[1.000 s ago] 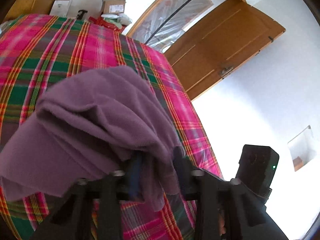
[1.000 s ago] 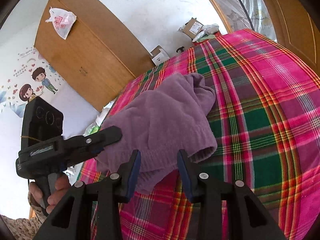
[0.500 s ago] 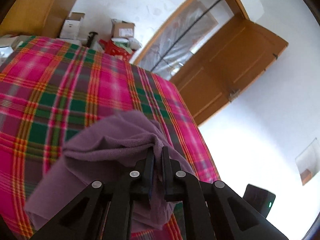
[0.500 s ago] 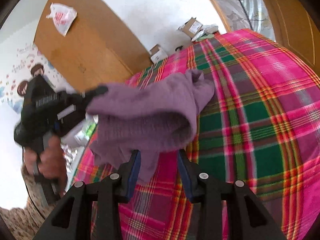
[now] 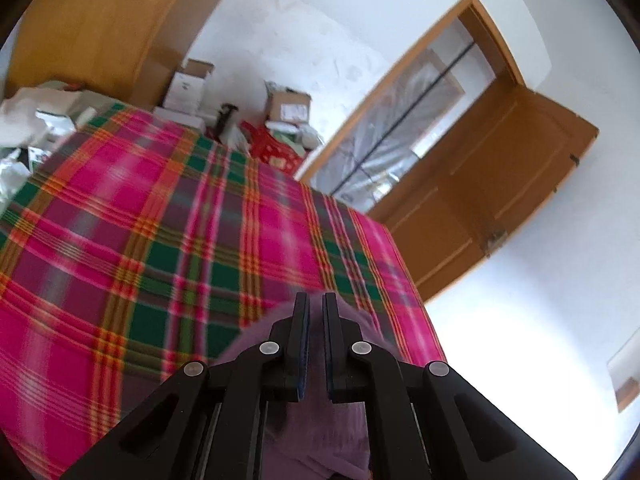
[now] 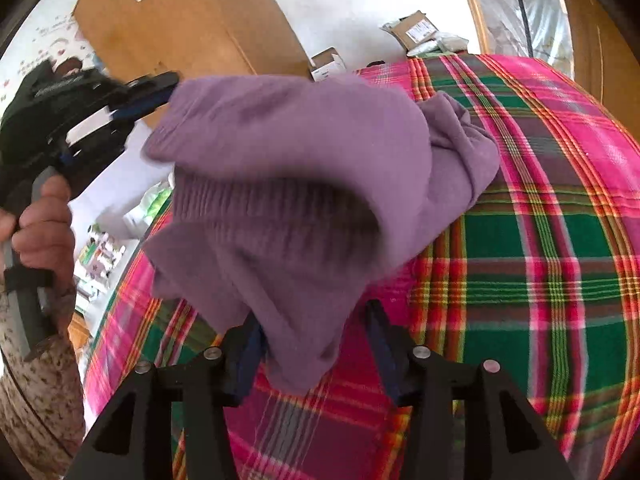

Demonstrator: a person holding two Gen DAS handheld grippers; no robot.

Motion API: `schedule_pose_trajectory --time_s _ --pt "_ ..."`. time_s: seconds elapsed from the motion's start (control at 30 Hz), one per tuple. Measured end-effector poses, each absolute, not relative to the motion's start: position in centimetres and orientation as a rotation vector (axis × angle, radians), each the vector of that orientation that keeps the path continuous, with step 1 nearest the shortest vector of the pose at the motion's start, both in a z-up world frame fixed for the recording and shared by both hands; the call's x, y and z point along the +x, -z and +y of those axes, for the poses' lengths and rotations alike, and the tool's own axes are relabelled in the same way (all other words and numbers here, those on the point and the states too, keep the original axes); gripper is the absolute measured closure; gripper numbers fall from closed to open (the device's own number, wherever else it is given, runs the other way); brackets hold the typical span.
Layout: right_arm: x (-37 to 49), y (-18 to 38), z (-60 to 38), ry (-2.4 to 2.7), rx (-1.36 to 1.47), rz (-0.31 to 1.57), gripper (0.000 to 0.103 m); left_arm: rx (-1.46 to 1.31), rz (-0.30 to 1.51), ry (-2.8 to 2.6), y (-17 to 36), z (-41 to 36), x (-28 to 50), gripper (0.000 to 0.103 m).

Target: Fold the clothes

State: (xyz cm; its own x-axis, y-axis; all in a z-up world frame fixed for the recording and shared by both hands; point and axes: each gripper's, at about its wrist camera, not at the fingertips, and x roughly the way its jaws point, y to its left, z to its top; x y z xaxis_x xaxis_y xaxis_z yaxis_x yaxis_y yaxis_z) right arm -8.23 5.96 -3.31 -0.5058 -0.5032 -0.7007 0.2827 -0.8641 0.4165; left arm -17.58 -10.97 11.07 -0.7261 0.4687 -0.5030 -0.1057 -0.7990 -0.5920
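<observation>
Purple knit fabric, a sweater (image 6: 304, 184), hangs lifted above the plaid bedspread (image 6: 540, 264) and fills the middle of the right wrist view. The left claw (image 5: 314, 344) has its two fingers drawn nearly together with only a thin slit between them, and purple cloth is pinched in that slit at the lower centre of the left wrist view; in the right wrist view the same claw reaches in from the upper left, gripped by a hand (image 6: 42, 224), and bites a corner of the sweater. The right claw (image 6: 316, 344) stands wide open at the bottom centre of its frame, a drooping lobe of the sweater hanging down between its blue-padded fingers (image 6: 250, 354); it grips nothing, and whether the cloth brushes the left pad I cannot tell.

Cardboard boxes (image 5: 290, 106) sit on the floor beyond the bed at the upper centre of the left wrist view, flaps open; what is inside them is too small to make out.

Compared with half a second ago, the sweater has been raised higher and now covers more of the right wrist view, and the left claw has tilted up so that less purple and more of the bedspread shows ahead of it. One second ago the left claw was open around the cloth.
</observation>
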Motion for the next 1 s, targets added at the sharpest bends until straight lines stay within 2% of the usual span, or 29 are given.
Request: schedule_pose_trajectory --time_s 0.07,0.2,0.27,0.3,0.37,0.6,0.63,0.67,0.7,0.83,1.0 --pt "-8.4 3.3 5.9 2.367 1.21 -0.36 0.054 -0.961 -0.762 -2.53 -10.9 -11.1 -17.5 0.097" --pt "-8.5 3.3 5.9 2.368 1.199 -0.383 0.065 -0.984 -0.728 -2.519 -10.5 -11.5 -17.2 0.097" --pt "-8.5 3.3 6.0 2.362 1.203 -0.386 0.067 -0.998 -0.694 -2.513 -10.4 -11.3 -16.9 0.097" --pt "-8.4 3.2 6.0 2.361 1.206 -0.386 0.067 -1.002 -0.669 -2.508 -10.4 -11.1 -16.5 0.094" --pt "-8.0 2.8 6.0 2.364 1.201 -0.382 0.067 -0.995 -0.633 -2.486 -10.6 -10.7 -15.7 0.08" --pt "-6.3 1.5 6.6 2.41 1.147 -0.359 0.067 -1.011 -0.456 -2.403 -11.2 -8.3 -14.1 0.077" --pt "-6.1 1.3 6.7 2.418 1.14 -0.353 0.067 -1.029 -0.45 -2.391 -11.1 -8.0 -14.2 0.073" --pt "-6.0 1.1 6.7 2.426 1.132 -0.348 0.067 -1.049 -0.459 -2.374 -10.9 -7.8 -14.5 0.065" --pt "-5.8 0.9 6.8 2.434 1.125 -0.343 0.067 -1.068 -0.47 -2.356 -10.6 -7.6 -14.8 0.062" --pt "-5.0 -0.3 6.7 2.496 1.071 -0.268 0.067 -1.12 -0.555 -2.264 -10.0 -6.8 -15.9 0.062" --pt "-4.7 -1.0 7.5 2.551 1.041 -0.276 0.067 -1.221 -0.711 -2.166 -8.5 -6.4 -18.3 0.064"
